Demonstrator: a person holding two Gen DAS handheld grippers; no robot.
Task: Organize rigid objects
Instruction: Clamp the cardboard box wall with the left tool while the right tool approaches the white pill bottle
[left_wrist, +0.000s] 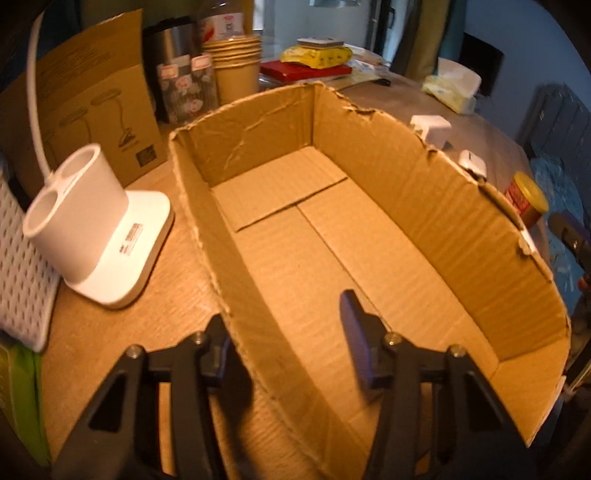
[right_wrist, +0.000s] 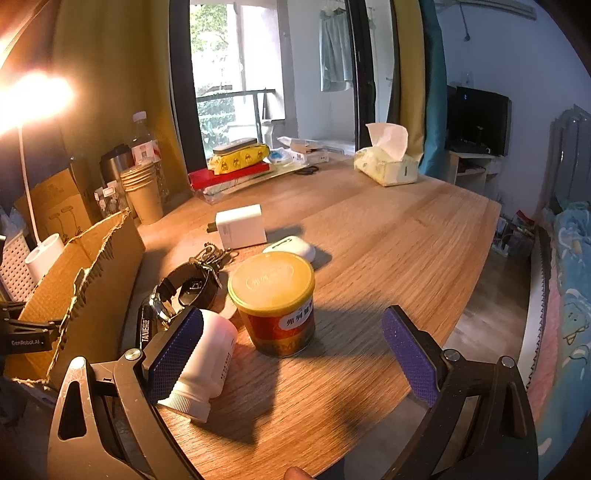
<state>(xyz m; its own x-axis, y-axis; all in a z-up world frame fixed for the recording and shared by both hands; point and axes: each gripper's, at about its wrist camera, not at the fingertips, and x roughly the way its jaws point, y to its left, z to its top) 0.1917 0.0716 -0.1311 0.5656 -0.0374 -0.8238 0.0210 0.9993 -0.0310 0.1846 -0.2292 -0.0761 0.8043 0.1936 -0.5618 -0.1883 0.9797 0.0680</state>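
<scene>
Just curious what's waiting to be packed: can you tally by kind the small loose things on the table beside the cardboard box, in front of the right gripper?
Yellow-lidded can: 1
White pill bottle, lying on its side: 1
White charger block: 1
White earbud case: 1
Wristwatch: 1
Key bunch: 1
Total: 6. The cardboard box holds nothing yet.

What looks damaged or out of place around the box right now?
The cardboard box has ragged, torn top edges, worst along the wall facing the loose items. The white bottle lies on its side beside the upright yellow-lidded can. Nothing has spilled, and the box holds nothing yet.
</scene>
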